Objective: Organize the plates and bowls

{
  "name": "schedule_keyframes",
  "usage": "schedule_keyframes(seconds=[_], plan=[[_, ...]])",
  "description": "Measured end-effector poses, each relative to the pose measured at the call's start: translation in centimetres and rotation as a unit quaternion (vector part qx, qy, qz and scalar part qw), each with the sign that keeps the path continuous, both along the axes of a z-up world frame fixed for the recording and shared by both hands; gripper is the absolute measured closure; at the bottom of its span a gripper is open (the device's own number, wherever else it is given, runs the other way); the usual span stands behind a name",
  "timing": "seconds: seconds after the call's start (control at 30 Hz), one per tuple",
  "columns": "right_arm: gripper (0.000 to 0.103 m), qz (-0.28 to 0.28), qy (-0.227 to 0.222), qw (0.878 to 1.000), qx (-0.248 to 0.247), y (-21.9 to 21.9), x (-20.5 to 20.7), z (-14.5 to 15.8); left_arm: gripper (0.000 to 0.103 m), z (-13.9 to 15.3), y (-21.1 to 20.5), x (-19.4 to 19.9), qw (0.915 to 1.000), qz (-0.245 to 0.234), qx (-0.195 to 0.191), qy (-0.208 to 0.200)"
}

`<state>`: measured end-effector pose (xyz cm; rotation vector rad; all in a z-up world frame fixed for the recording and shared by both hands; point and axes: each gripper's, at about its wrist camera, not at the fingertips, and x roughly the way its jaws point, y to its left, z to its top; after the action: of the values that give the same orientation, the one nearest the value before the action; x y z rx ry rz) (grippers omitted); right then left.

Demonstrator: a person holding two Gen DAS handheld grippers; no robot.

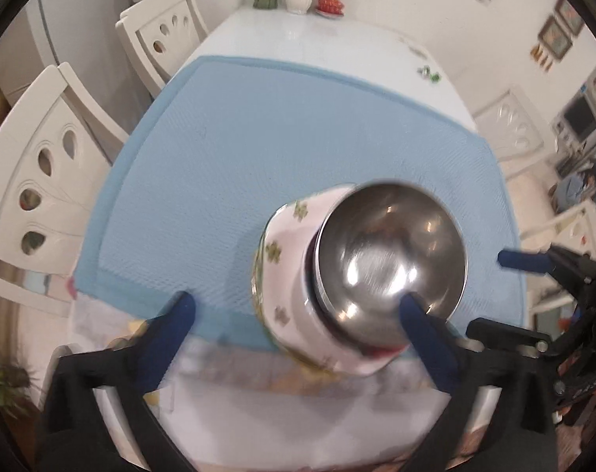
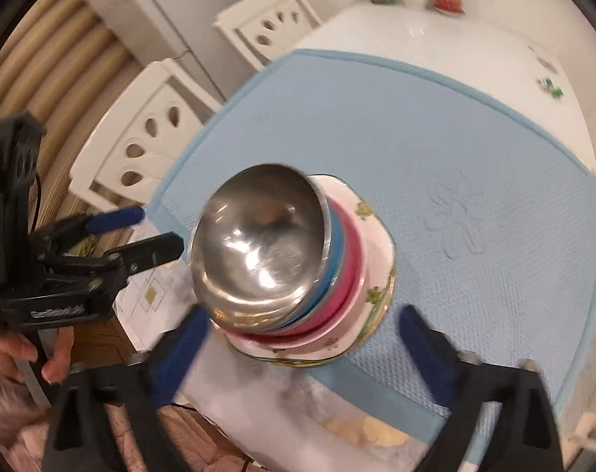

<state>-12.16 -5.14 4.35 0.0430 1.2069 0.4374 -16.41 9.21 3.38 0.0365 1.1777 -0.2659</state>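
Now the steel bowl (image 2: 258,251) caps the nested stack on the floral plate (image 2: 376,295); left gripper (image 1: 298,310) and right gripper (image 2: 305,326) both hang spread, holding nothing.

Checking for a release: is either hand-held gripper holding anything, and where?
Nothing is held. Both the left hand-held gripper and right hand-held gripper are open, clear of the stacked bowls under the shiny steel bowl.

Both hand-held tools angle steeply downward, the left gripper (image 1: 298,306) and right gripper (image 2: 303,324) with jaws spread wide and empty, a hand (image 2: 42,354) gripping the left.
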Motion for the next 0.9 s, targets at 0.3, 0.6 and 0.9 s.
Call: schedule_keyframes(seconds=[0.3, 0.6, 0.9], plan=[[0.000, -0.018, -0.003, 1.000, -0.020, 0.7, 0.3, -1.2, 0.001, -1.4, 0.4, -0.1, 0.9999, -0.001, 0.010, 0.010], [0.000, -0.016, -0.040, 0.999, -0.033, 1.4, 0.0, -0.7, 0.001, -1.7, -0.4, -0.2, 0.9997, -0.009, 0.020, -0.013], [0.000, -0.011, -0.050, 0.998, -0.036, 2.0, 0.2, -1.0, 0.001, -1.9, -0.9, -0.1, 0.9996, -0.015, 0.018, -0.017]])
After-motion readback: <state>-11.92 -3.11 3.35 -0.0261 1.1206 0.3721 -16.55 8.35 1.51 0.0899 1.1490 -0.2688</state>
